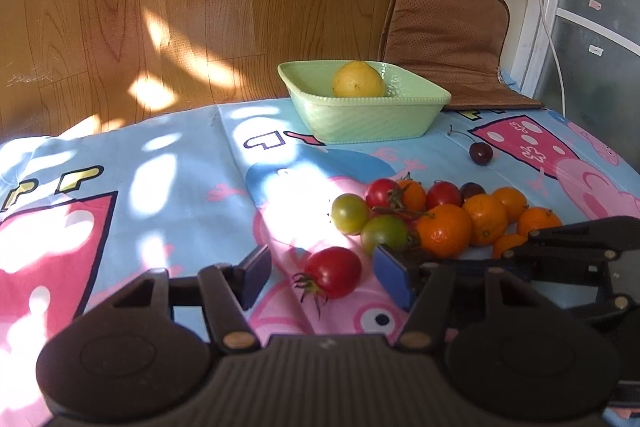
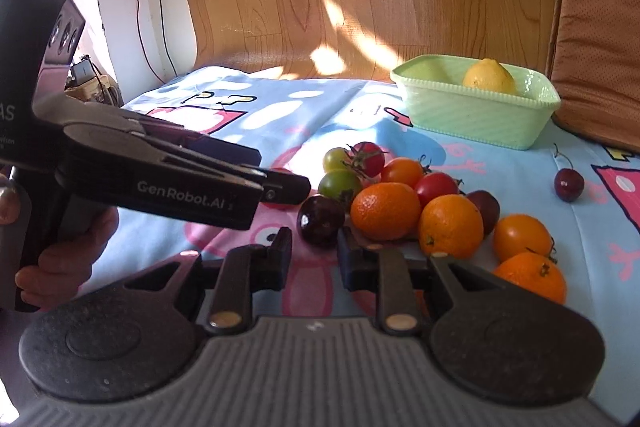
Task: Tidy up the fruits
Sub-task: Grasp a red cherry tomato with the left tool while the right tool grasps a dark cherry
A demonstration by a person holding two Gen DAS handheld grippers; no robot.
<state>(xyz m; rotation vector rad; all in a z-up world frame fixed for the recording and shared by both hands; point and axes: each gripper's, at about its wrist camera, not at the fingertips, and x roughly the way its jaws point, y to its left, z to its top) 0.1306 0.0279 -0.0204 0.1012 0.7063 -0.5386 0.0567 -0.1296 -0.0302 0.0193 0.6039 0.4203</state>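
A red tomato (image 1: 334,271) lies on the cartoon cloth between the fingers of my left gripper (image 1: 322,261). The jaws are open, with a gap on each side of it. My right gripper (image 2: 314,241) is shut to a narrow slit. A dark round fruit (image 2: 322,221) sits right at its fingertips, and I cannot tell whether the pads touch it. Behind it is a heap of oranges (image 2: 386,211), red tomatoes (image 2: 436,187) and green tomatoes (image 2: 340,183). Further back, a pale green basket (image 1: 360,123) holds a lemon (image 1: 357,79).
A lone cherry (image 1: 480,153) with its stem lies to the right of the basket. A brown cushion (image 1: 444,39) leans on the wall behind it. A hand (image 2: 60,259) holds the left gripper (image 2: 280,183) at the left of the right wrist view. The wooden floor lies beyond the cloth's far edge.
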